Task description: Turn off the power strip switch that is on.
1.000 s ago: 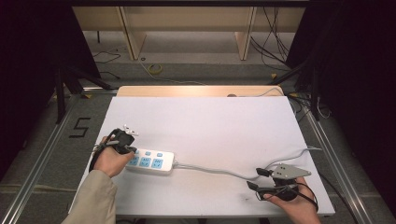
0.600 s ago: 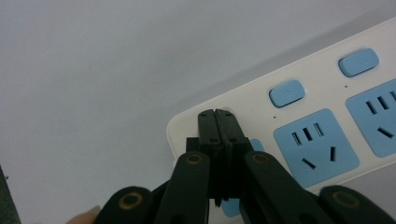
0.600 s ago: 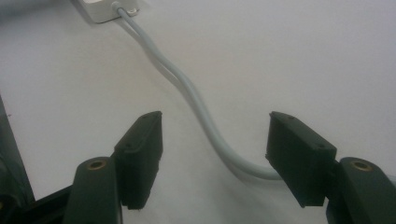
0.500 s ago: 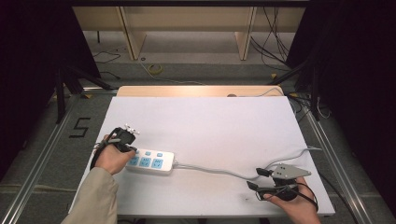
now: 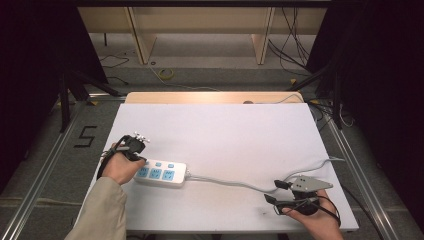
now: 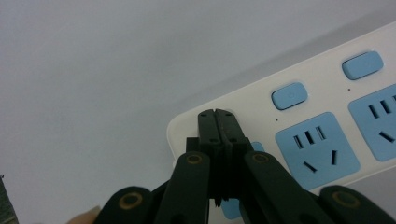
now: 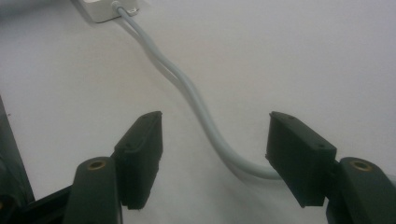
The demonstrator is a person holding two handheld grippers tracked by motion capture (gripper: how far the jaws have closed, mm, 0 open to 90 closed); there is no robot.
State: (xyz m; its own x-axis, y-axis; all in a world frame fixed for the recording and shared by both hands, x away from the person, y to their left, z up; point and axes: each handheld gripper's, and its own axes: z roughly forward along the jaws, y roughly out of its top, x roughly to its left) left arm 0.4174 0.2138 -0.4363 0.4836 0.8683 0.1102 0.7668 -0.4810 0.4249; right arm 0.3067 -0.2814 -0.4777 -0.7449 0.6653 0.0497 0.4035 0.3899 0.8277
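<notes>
A white power strip (image 5: 160, 173) with blue sockets and blue buttons lies on the white table (image 5: 225, 135), near its front left. My left gripper (image 5: 138, 159) is shut, its tips resting over the strip's left end (image 6: 196, 126), beside a blue button (image 6: 289, 95). Nothing is held between its jaws (image 6: 217, 116). The strip's grey cable (image 5: 225, 182) runs right across the table. My right gripper (image 5: 274, 192) stands open at the front right, and the cable (image 7: 187, 88) passes between its fingers (image 7: 140, 154) without touching them. The strip's cable end (image 7: 105, 9) shows far off.
The cable (image 5: 320, 163) curves on toward the table's right edge. A wooden board (image 5: 210, 97) lines the table's far edge. Metal rails (image 5: 45, 165) run along both sides, and loose cables (image 5: 300, 55) lie on the floor beyond.
</notes>
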